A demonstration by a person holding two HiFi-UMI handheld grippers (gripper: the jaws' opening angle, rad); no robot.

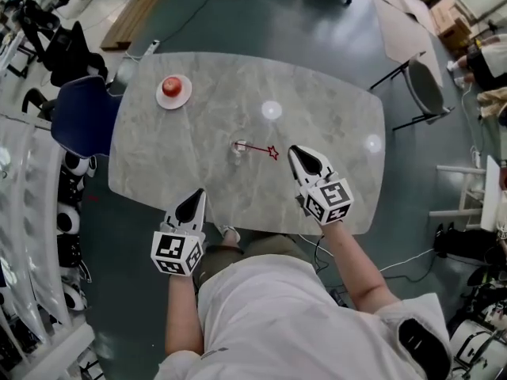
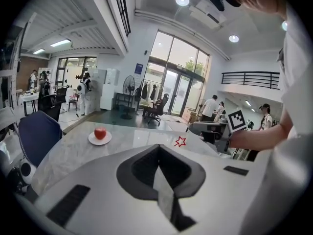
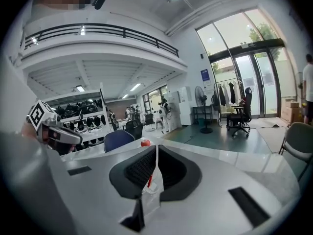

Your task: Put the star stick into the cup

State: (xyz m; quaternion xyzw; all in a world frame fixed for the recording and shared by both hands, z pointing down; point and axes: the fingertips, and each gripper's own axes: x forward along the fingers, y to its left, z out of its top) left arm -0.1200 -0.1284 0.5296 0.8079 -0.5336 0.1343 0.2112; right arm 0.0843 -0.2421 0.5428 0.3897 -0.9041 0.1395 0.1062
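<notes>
A clear glass cup (image 1: 238, 150) stands near the middle of the marble table (image 1: 333, 117). The red star stick (image 1: 259, 149) rests with one end in the cup and leans over its rim, its star (image 1: 273, 153) pointing right. My right gripper (image 1: 295, 152) is shut and empty, its tip just right of the star. In the right gripper view, cup and stick (image 3: 149, 180) show through the slit behind the closed jaws. My left gripper (image 1: 198, 195) is shut and empty at the table's near edge. The left gripper view shows the star (image 2: 180, 141) past its body.
A red apple on a white plate (image 1: 173, 89) sits at the table's far left corner. A blue chair (image 1: 83, 113) stands at the left end, a grey chair (image 1: 428, 89) beyond the right end. Shelving lines the left wall.
</notes>
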